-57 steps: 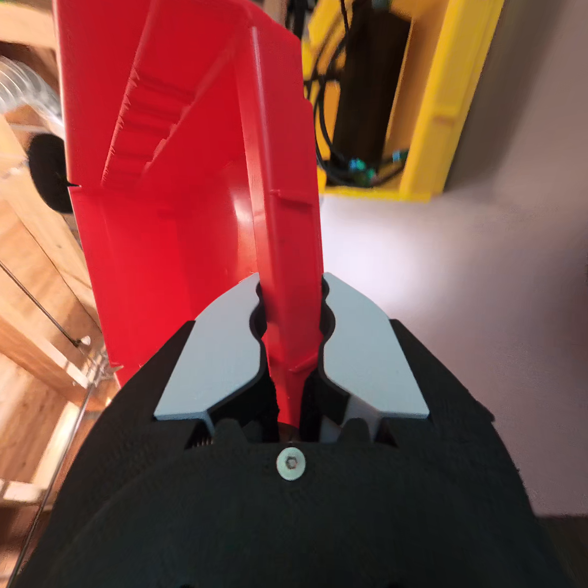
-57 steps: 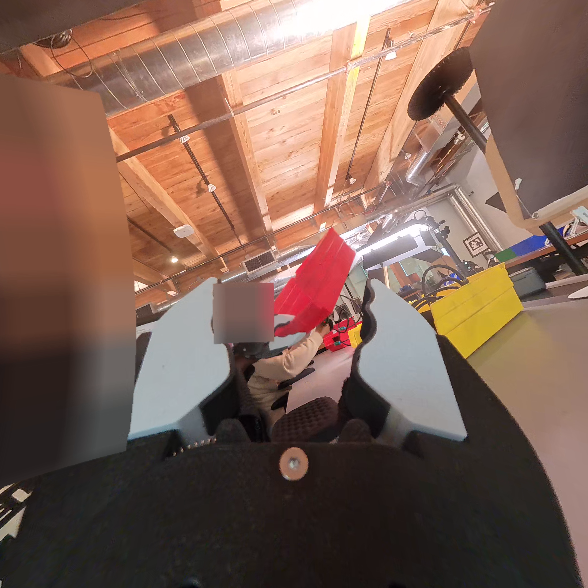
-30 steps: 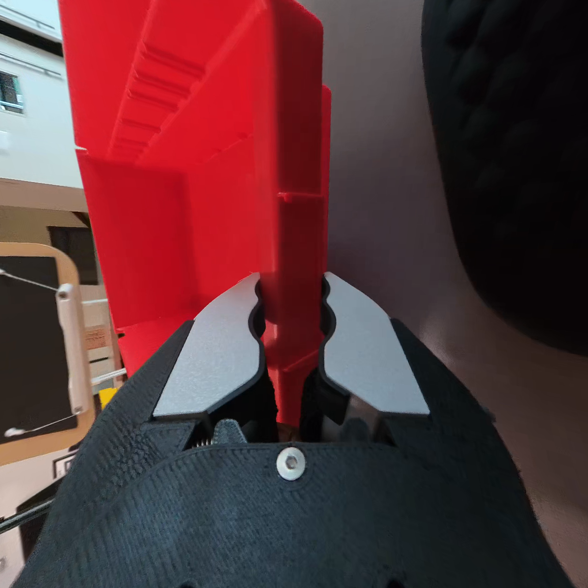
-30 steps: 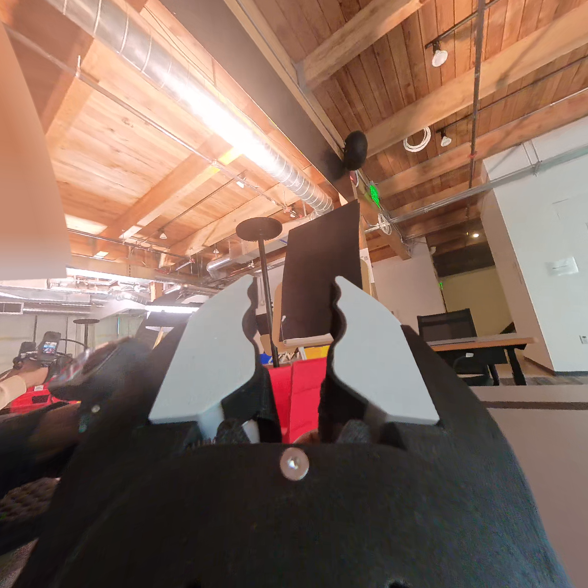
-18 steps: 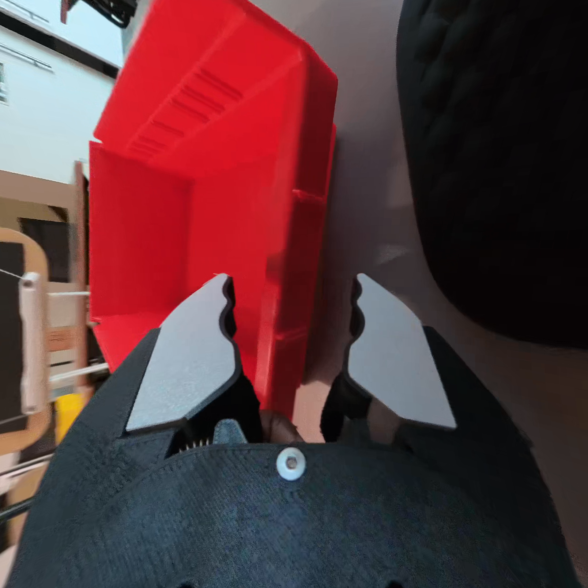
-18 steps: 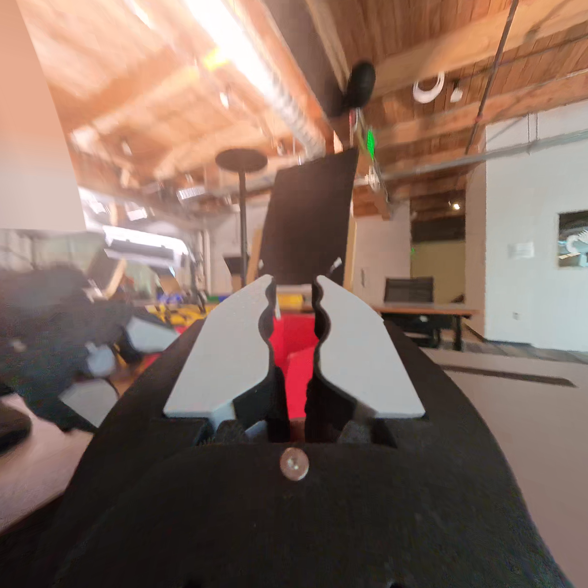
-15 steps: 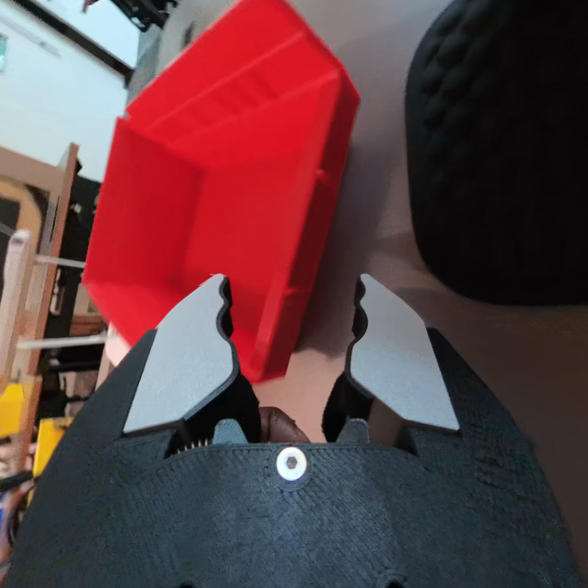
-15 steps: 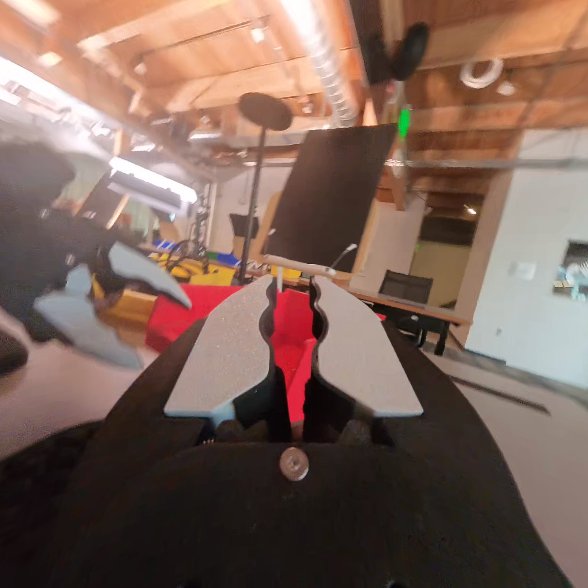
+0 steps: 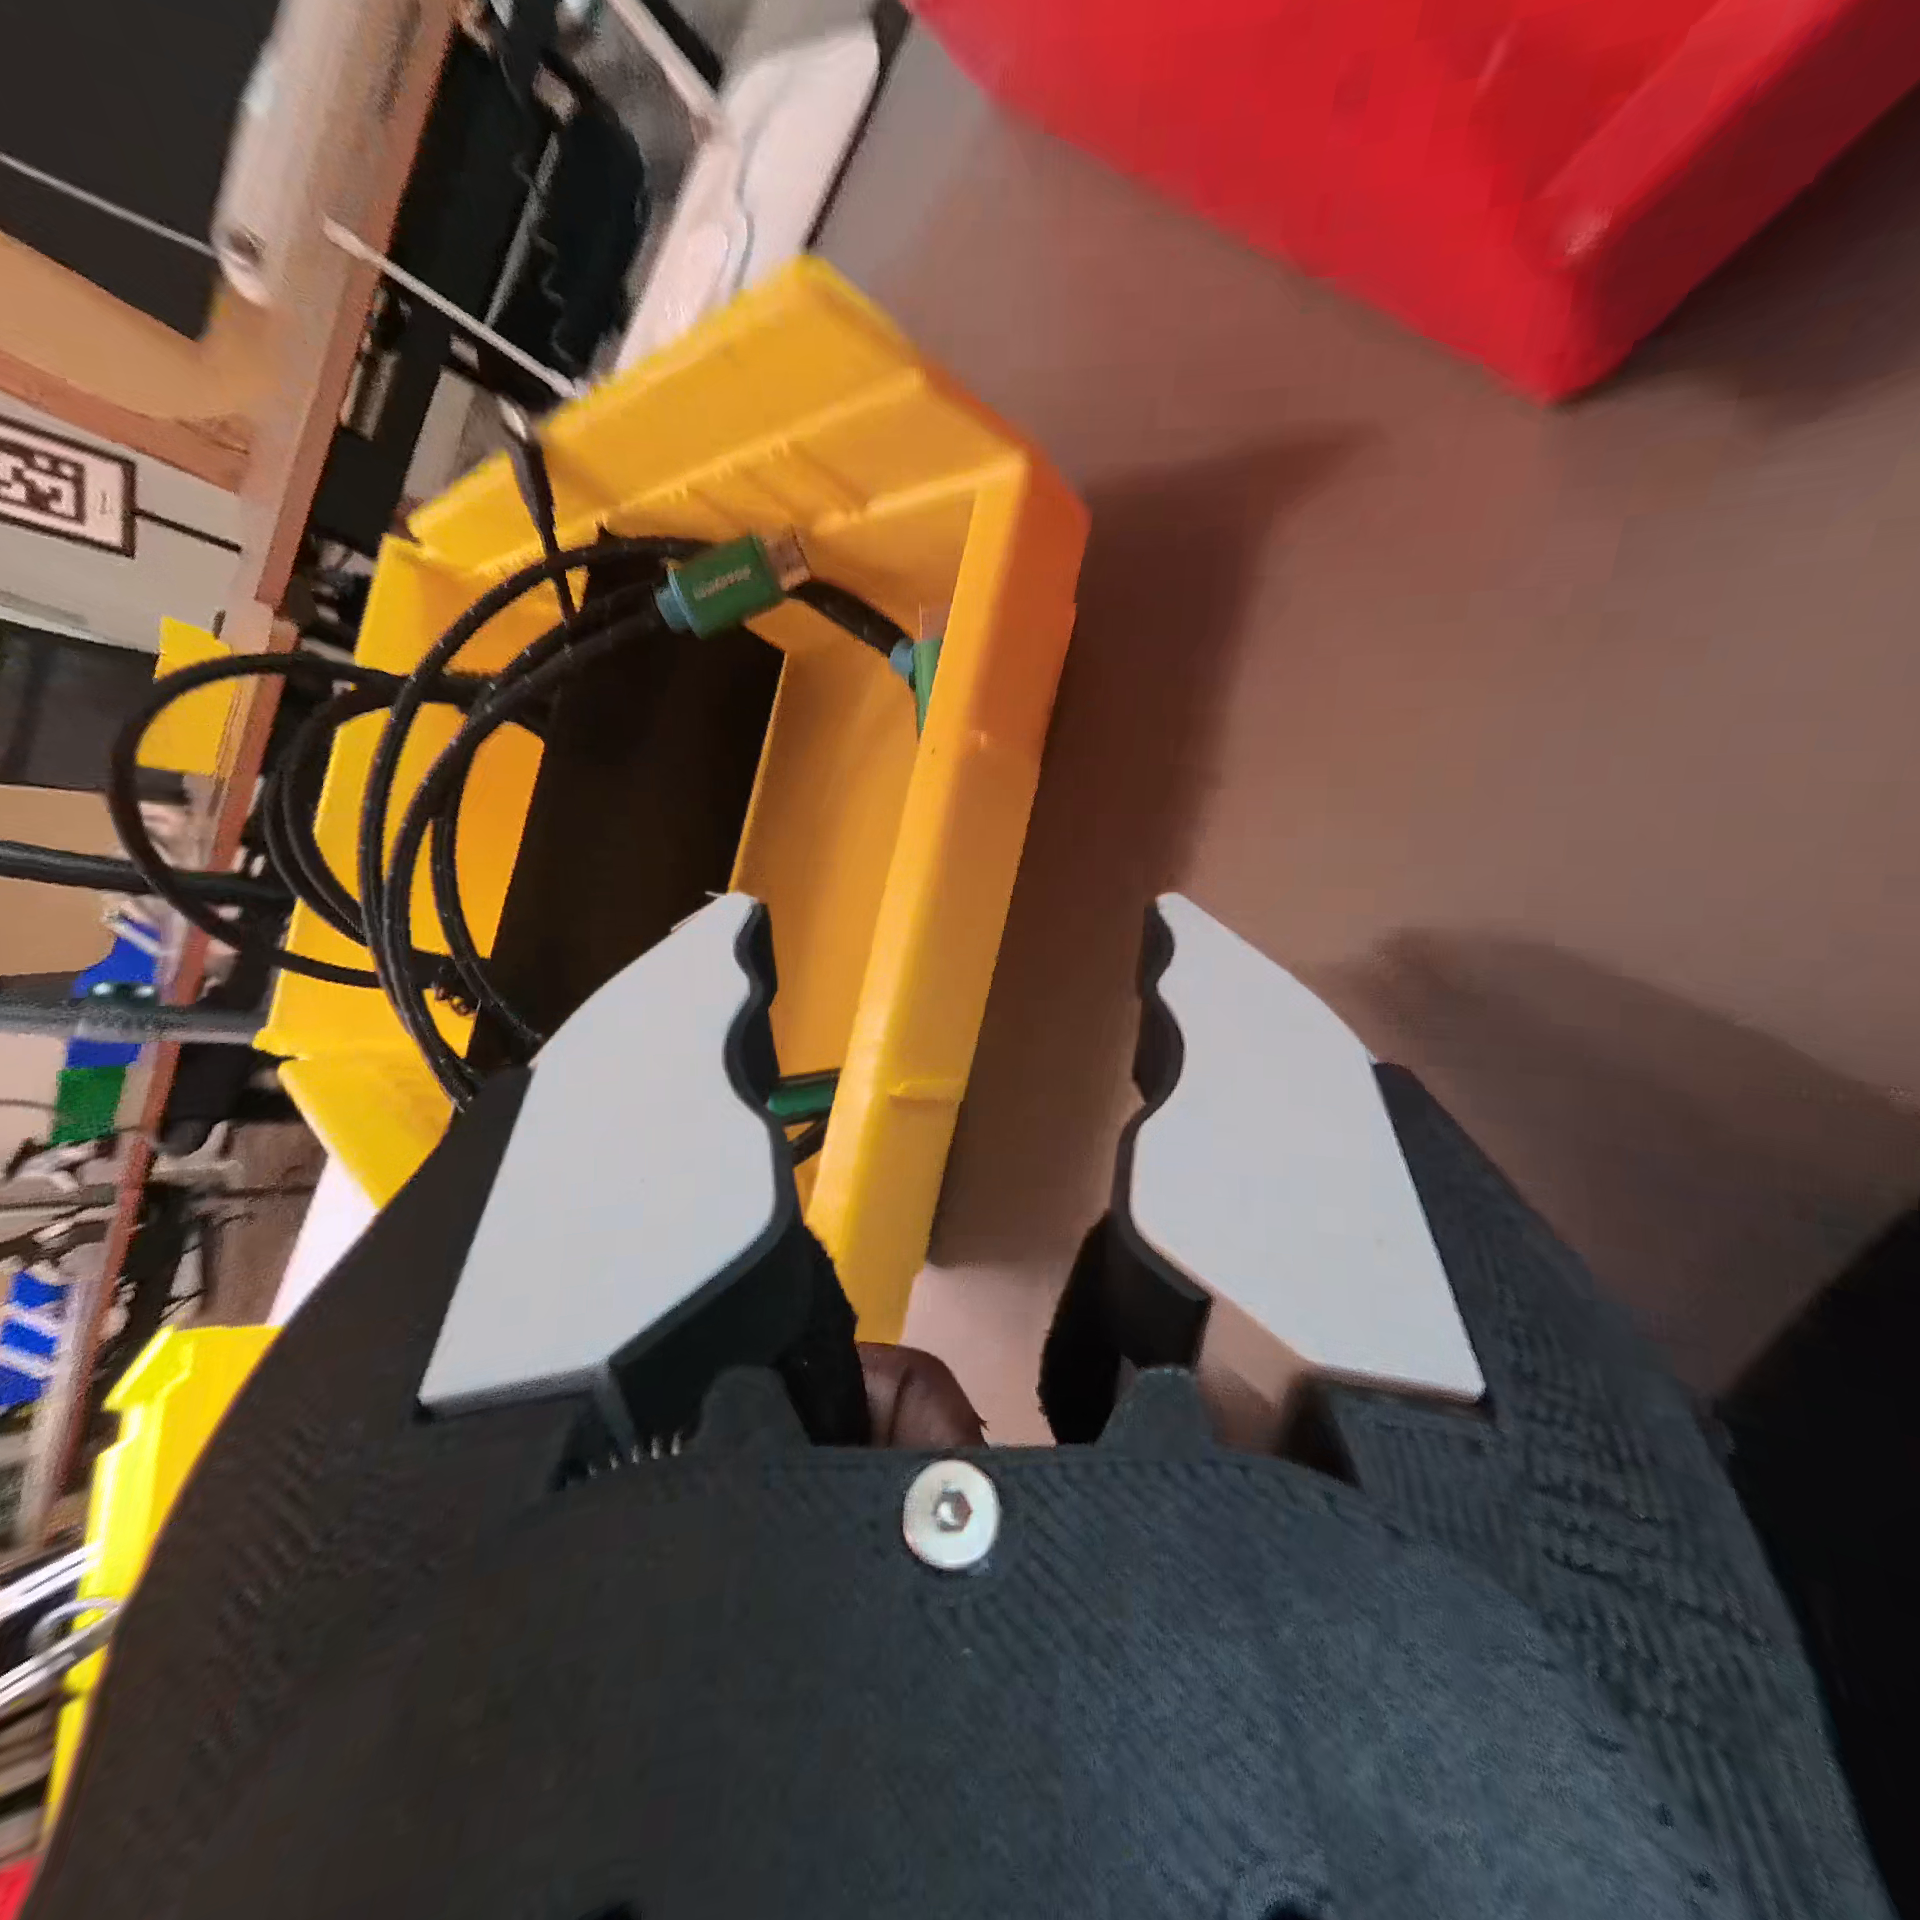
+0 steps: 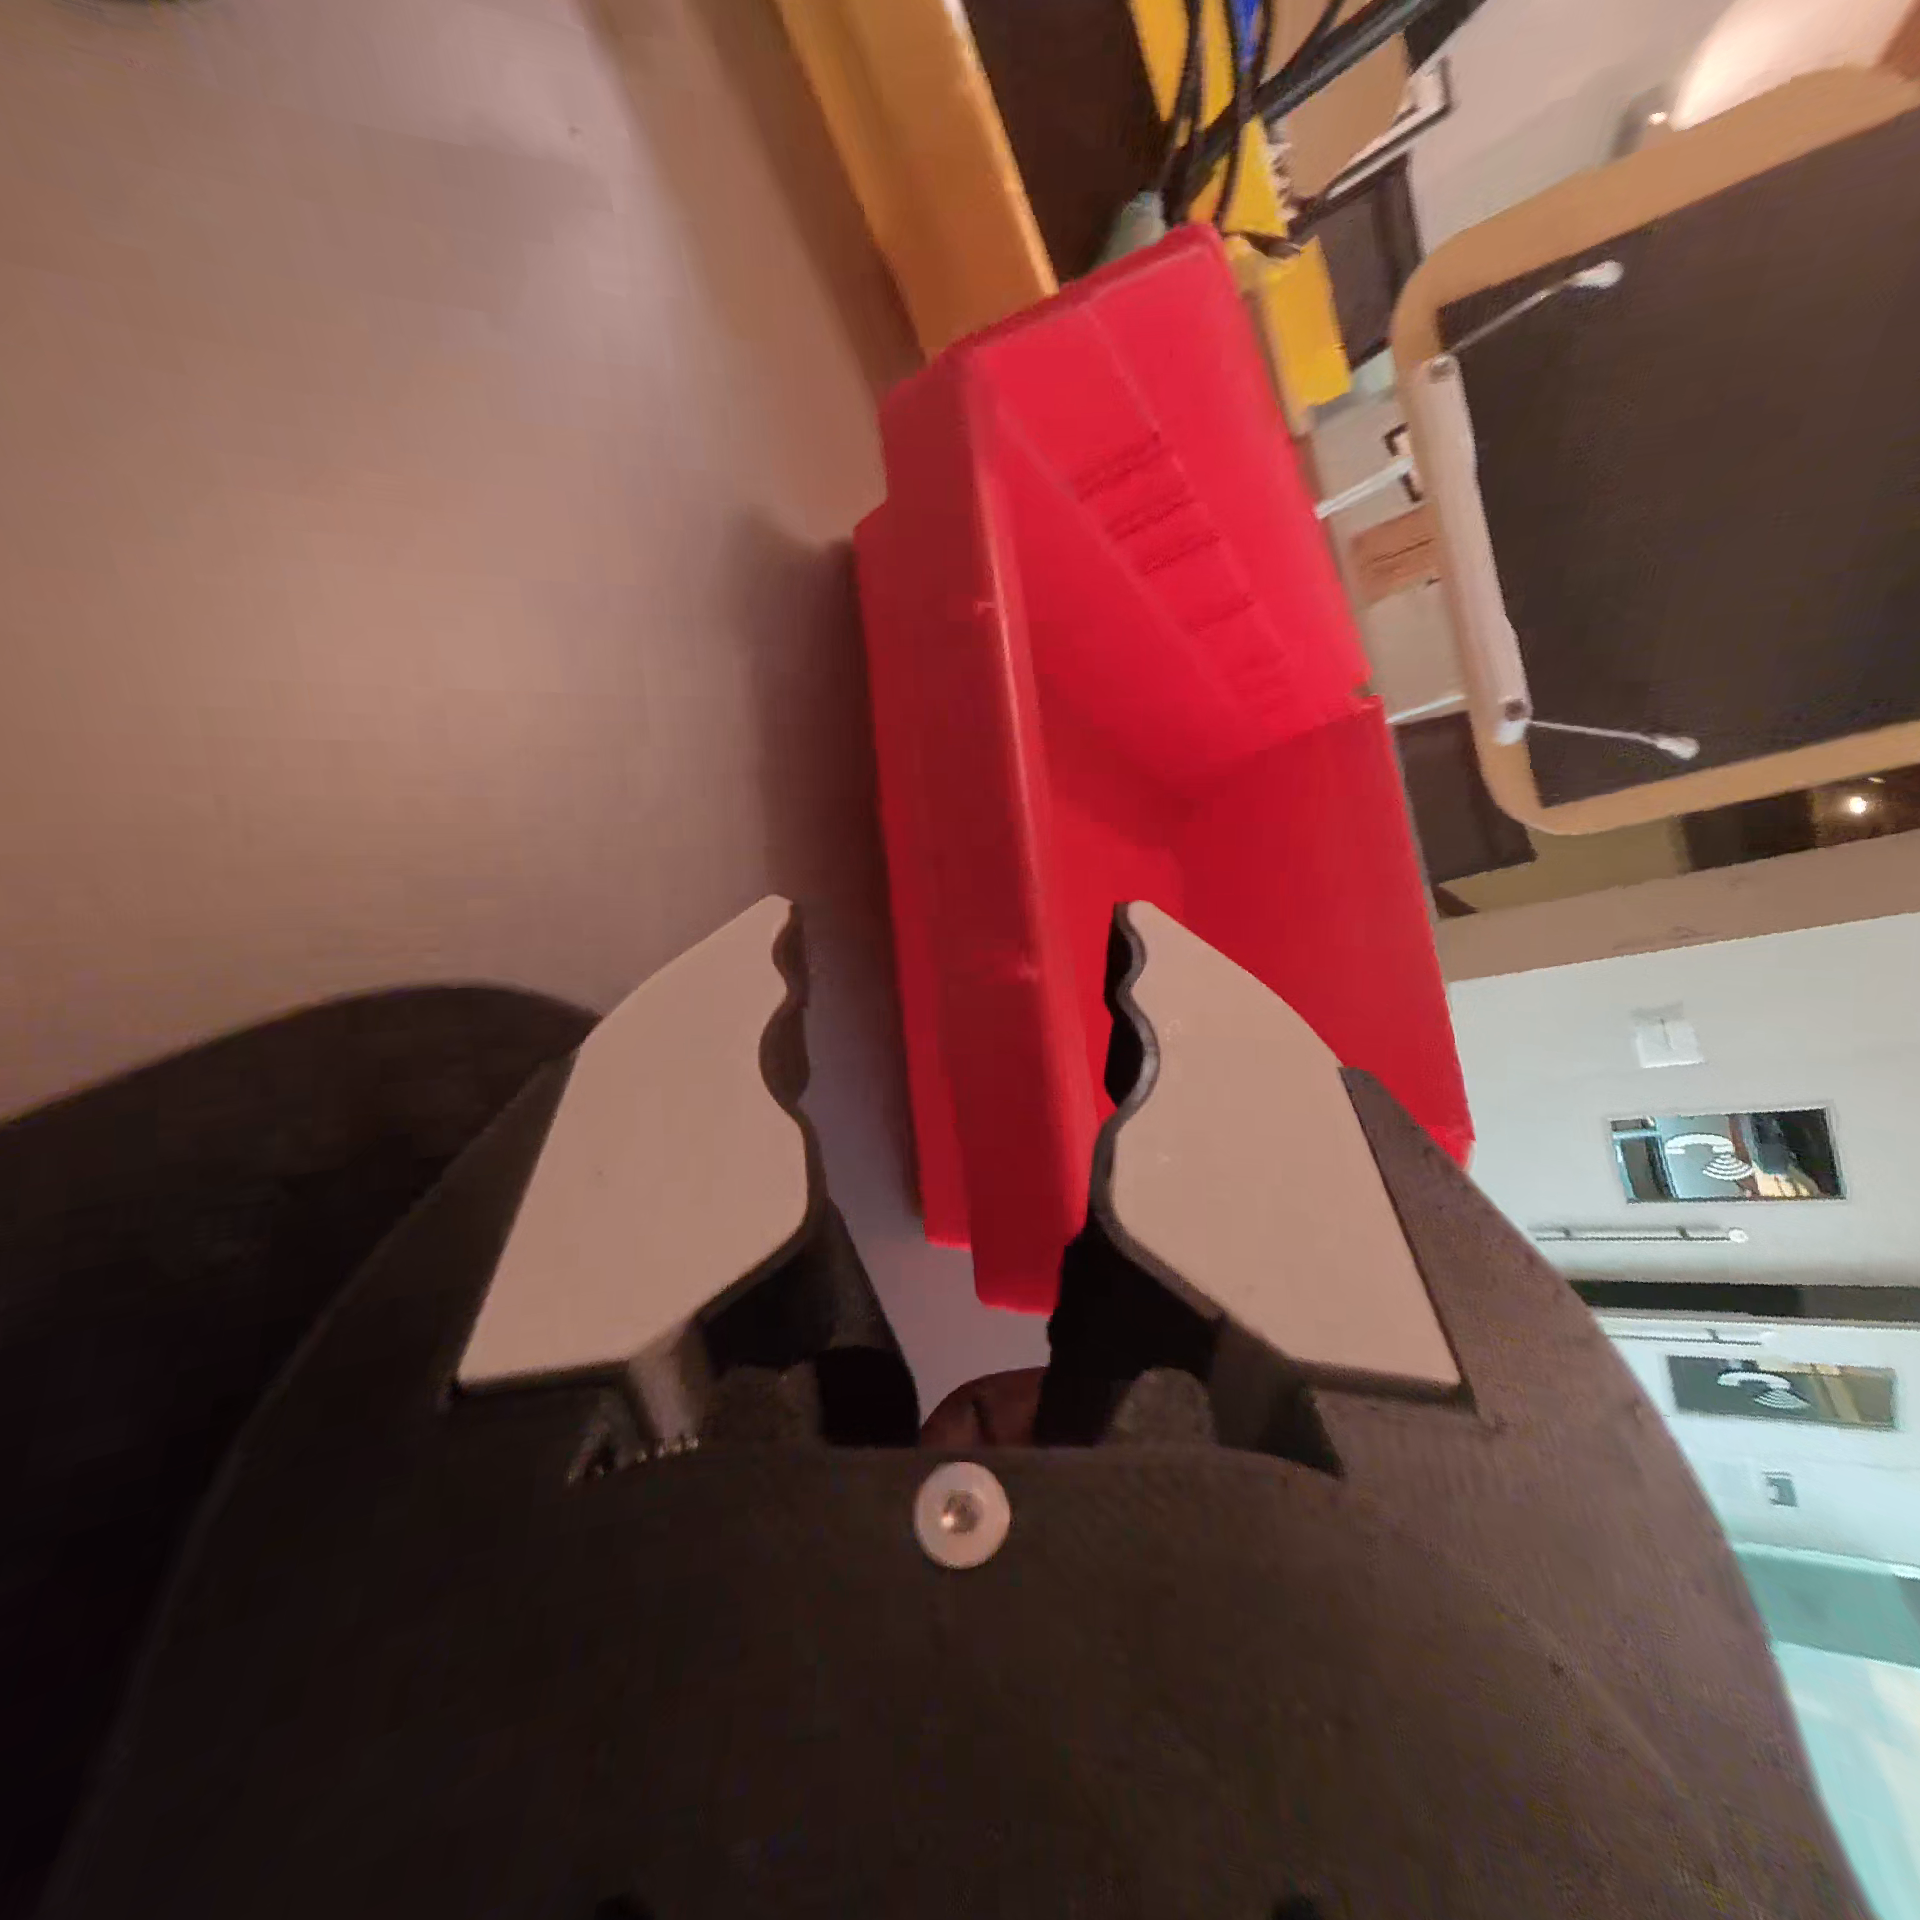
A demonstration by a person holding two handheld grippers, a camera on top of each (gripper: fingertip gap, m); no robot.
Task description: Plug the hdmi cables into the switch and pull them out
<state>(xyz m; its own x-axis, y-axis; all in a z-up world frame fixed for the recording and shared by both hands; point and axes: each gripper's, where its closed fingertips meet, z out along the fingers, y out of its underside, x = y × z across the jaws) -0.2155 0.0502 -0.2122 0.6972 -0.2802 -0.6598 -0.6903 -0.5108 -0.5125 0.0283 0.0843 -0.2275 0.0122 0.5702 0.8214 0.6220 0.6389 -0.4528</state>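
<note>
Left gripper (image 9: pixel 951 925): jaws stood wide, empty.
Right gripper (image 10: pixel 956 925): jaws parted, straddling the red bin's (image 10: pixel 1122 665) wall, no grip evident.
HDMI cables (image 9: pixel 436 748): coiled in the yellow bin (image 9: pixel 935 831), frame centre-left, on the table (image 9: pixel 1455 675).

The left gripper (image 9: pixel 956 920) is being shown, in the lower half of its frame, as a black, coarsely textured printed body carrying two pale grey wedge-shaped fingers (image 9: pixel 1273 1174) with wavy black inner edges. A silver hex-socket screw (image 9: pixel 951 1536) is being seen at the body's lower centre. The right gripper (image 10: pixel 956 920) is being shown with the same black body, grey fingers (image 10: pixel 649 1164) and screw (image 10: pixel 961 1527).
</note>
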